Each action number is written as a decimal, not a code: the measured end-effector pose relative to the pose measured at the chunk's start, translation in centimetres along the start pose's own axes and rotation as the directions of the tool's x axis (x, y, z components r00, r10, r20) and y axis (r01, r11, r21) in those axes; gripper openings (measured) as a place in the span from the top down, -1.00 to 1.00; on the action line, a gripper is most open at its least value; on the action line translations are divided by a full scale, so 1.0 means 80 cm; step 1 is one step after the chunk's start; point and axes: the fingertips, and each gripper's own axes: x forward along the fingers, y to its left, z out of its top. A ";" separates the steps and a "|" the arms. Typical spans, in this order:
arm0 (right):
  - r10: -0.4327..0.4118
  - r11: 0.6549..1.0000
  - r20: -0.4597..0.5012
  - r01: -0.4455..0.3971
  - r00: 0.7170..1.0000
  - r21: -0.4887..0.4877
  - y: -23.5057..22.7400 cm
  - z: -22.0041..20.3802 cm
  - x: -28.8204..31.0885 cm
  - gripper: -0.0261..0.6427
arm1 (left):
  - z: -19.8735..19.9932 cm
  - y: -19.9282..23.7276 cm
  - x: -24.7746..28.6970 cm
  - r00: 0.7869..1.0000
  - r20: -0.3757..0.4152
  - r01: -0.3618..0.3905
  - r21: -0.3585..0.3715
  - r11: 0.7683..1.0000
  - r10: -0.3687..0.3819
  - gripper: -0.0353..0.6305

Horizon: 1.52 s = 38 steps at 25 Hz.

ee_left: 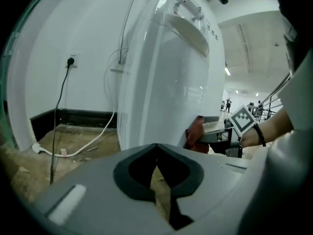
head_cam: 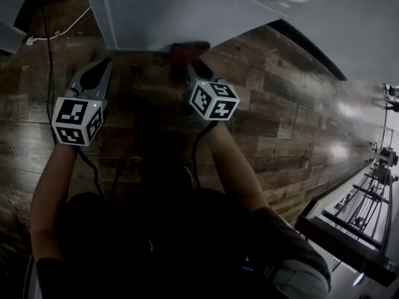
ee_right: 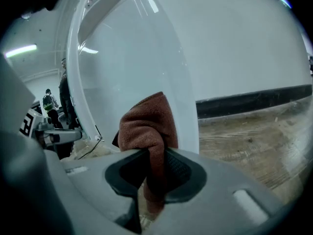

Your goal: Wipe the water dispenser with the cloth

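Note:
The white water dispenser (head_cam: 187,11) stands at the top of the head view, low against the wood floor. My right gripper (head_cam: 190,60) is shut on a reddish-brown cloth (head_cam: 187,47), which is pressed against the dispenser's lower front. In the right gripper view the cloth (ee_right: 146,126) bunches out of my right gripper (ee_right: 155,155) onto the glossy white panel (ee_right: 132,67). My left gripper (head_cam: 105,64) hangs shut and empty to the left, a little short of the dispenser. The left gripper view looks past my left gripper (ee_left: 156,148) at the dispenser's side (ee_left: 166,82) and the cloth (ee_left: 195,131).
A black power cord (ee_left: 61,97) runs from a wall socket (ee_left: 71,61), and a white cable (ee_left: 73,151) lies on the floor left of the dispenser. A white wall with black skirting stands behind. Metal railings (head_cam: 368,185) border the floor at the right.

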 end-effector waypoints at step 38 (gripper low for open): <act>0.165 0.984 -0.049 -0.167 0.985 -0.053 0.075 0.005 0.030 0.74 | 0.070 -0.012 -0.017 0.995 0.079 0.072 -0.070 0.995 -0.066 0.83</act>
